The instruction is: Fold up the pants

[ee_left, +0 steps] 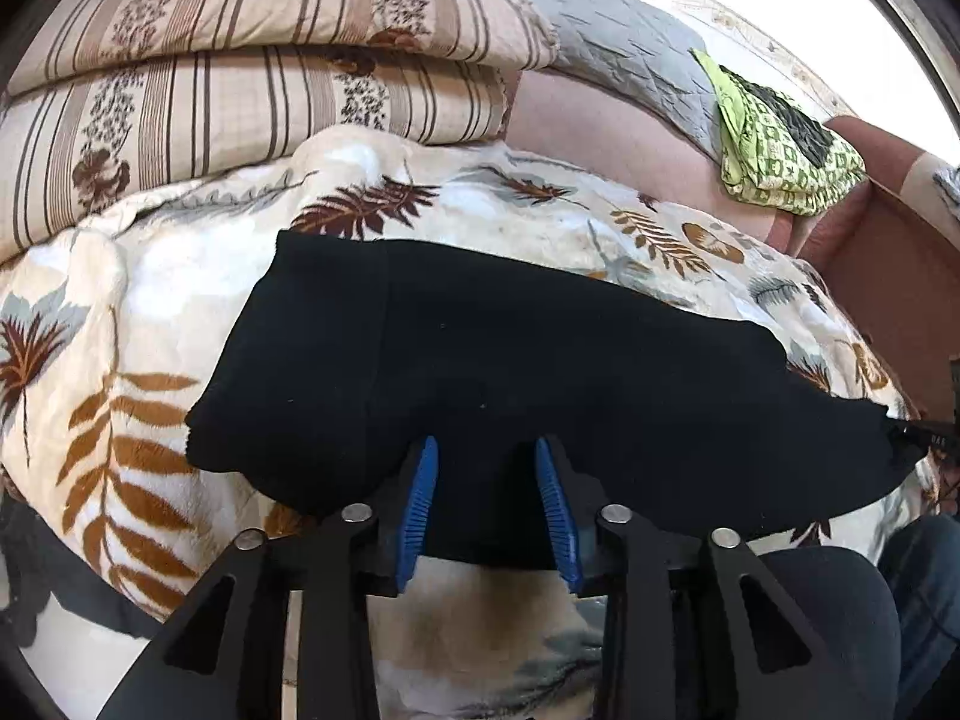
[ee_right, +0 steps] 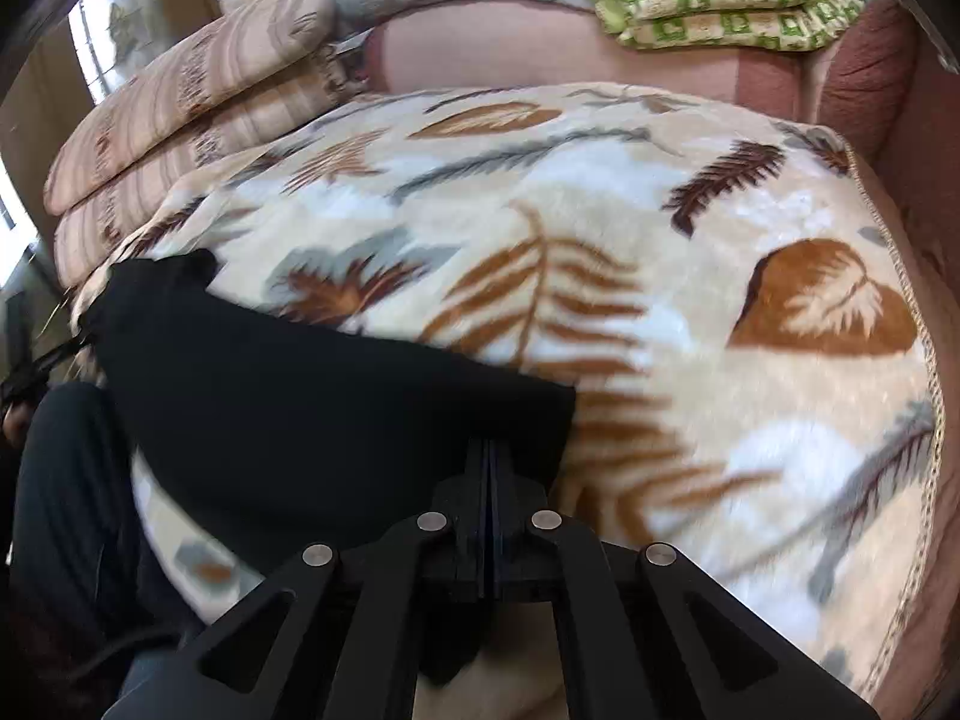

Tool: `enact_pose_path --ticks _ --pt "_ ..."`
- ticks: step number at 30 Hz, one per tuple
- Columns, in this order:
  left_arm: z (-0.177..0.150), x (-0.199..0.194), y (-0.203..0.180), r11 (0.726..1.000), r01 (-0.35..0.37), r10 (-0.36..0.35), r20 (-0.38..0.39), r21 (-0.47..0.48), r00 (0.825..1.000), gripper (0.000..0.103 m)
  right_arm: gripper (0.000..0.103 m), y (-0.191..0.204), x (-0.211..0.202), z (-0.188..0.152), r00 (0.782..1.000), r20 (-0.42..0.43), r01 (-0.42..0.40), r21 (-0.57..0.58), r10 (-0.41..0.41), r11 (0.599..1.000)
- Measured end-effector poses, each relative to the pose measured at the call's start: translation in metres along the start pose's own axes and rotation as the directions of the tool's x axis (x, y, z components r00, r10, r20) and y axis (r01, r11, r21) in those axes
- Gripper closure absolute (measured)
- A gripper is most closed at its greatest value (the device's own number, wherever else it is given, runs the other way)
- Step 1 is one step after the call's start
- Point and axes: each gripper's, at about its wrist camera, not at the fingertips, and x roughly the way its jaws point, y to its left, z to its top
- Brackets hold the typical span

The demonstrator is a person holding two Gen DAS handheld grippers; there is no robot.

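Here the black pants [ee_left: 510,360] are lying folded across the leaf-print blanket [ee_left: 150,300], filling the middle of the left view. The left claw [ee_left: 487,468] is standing released over their near edge, while the right claw [ee_right: 492,450] is sitting clenched at the pants' corner, lower centre.

- The blanket [ee_right: 690,312] lies bare to the right of the black pants [ee_right: 312,420], open out to its corded edge.
- Behind the pants, a strip of blanket [ee_left: 480,198] is free up to the sofa back [ee_left: 600,132].
- Two stacked striped pillows [ee_left: 210,102] wall off the far left.
- A folded green cloth [ee_left: 780,144] sits on the sofa back at the right, with a grey quilt [ee_left: 618,42] beside it.
- The sofa arm [ee_right: 870,60] closes the right end.
- A person's leg [ee_right: 66,480] stands close at the near edge.
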Motion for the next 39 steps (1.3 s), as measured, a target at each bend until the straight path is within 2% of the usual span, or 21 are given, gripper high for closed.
enact_pose_path --ticks 4,6,9,11,13,14,15,17,18,19,20,22,24,26,27,29,30,32,34,36,39 --pt "0.000 -0.004 0.002 1.000 0.015 -0.015 0.002 0.000 1.000 0.062 0.100 0.011 -0.016 0.002 0.999 -0.024 0.048 -0.050 -0.049 0.998" --pt "0.005 -0.015 0.008 0.999 0.030 -0.030 0.013 -0.030 0.999 0.062 0.095 0.015 -0.035 0.003 0.997 0.019 0.073 -0.053 -0.072 0.996" --pt "0.021 -0.026 0.011 0.998 0.047 -0.044 0.068 -0.042 0.997 0.058 0.083 0.024 -0.051 0.008 0.996 0.089 -0.011 -0.061 0.016 0.998" --pt "0.033 -0.020 0.011 0.997 0.060 -0.057 0.077 -0.045 0.995 0.055 0.076 0.027 -0.029 0.014 0.999 0.032 -0.036 -0.061 0.038 0.997" --pt "0.043 0.005 0.018 0.994 0.062 -0.060 0.020 -0.086 0.998 0.053 0.078 0.018 0.011 0.017 0.996 -0.084 0.030 -0.025 -0.032 0.999" --pt "0.044 0.022 0.024 0.993 0.026 -0.030 -0.035 -0.111 0.999 0.055 0.080 0.012 0.019 0.019 0.997 -0.068 0.029 0.015 -0.028 0.999" --pt "0.043 0.039 0.030 0.994 -0.006 -0.004 -0.086 -0.113 0.996 0.063 0.080 0.008 0.018 0.023 0.999 -0.037 0.025 0.057 -0.023 0.998" --pt "0.045 0.041 0.026 0.999 -0.033 0.031 -0.056 -0.031 0.998 0.063 0.081 0.011 0.015 0.030 0.997 -0.047 0.069 0.099 -0.065 0.993" --pt "0.047 0.042 0.024 0.999 -0.046 0.045 -0.061 -0.016 0.997 0.063 0.080 0.019 0.009 0.034 0.993 -0.031 0.119 0.086 -0.117 0.989" --pt "0.048 0.039 0.021 0.998 -0.058 0.057 -0.059 -0.015 0.997 0.065 0.074 0.032 0.000 0.040 0.986 -0.007 0.164 0.058 -0.164 0.985" --pt "0.050 0.035 0.017 0.997 -0.070 0.069 -0.052 -0.014 0.996 0.065 0.074 0.041 -0.006 0.044 0.986 0.013 0.167 0.040 -0.167 0.985" --pt "0.058 0.026 0.000 0.999 -0.035 0.035 -0.017 0.000 0.999 0.061 0.072 0.064 -0.020 0.054 0.995 0.069 0.067 -0.006 -0.067 0.998" --pt "0.066 0.022 -0.026 0.999 0.024 -0.024 0.007 0.040 1.000 0.055 0.062 0.100 -0.026 0.066 0.990 0.101 -0.089 -0.055 0.094 0.995" --pt "0.074 0.031 -0.050 0.991 0.080 -0.078 -0.020 0.104 0.997 0.054 0.057 0.140 -0.016 0.078 0.967 0.105 -0.220 -0.100 0.230 0.970" --pt "0.077 0.042 -0.065 0.984 0.108 -0.100 -0.059 0.145 0.993 0.054 0.057 0.167 -0.003 0.084 0.942 0.090 -0.311 -0.129 0.324 0.941" --pt "0.076 0.073 -0.078 0.977 0.105 -0.075 -0.164 0.185 0.984 0.054 0.059 0.204 0.027 0.090 0.912 0.044 -0.395 -0.172 0.407 0.903" --pt "0.074 0.088 -0.077 0.979 0.081 -0.042 -0.203 0.187 0.978 0.053 0.061 0.219 0.048 0.093 0.916 0.000 -0.396 -0.180 0.402 0.901" --pt "0.072 0.100 -0.073 0.976 0.070 -0.029 -0.194 0.207 0.980 0.053 0.062 0.231 0.099 0.097 0.949 -0.104 -0.309 -0.148 0.296 0.939" --pt "0.076 0.104 -0.074 0.975 0.054 -0.012 -0.190 0.217 0.982 0.053 0.062 0.232 0.112 0.100 0.968 -0.039 -0.253 -0.145 0.250 0.957" --pt "0.077 0.107 -0.080 0.974 0.037 0.006 -0.190 0.223 0.982 0.052 0.050 0.228 0.118 0.106 0.973 -0.038 -0.228 -0.078 0.226 0.970" --pt "0.082 0.100 -0.090 0.976 0.021 0.023 -0.196 0.219 0.980 0.054 0.051 0.218 0.088 0.107 0.984 0.021 -0.175 -0.045 0.176 0.984"
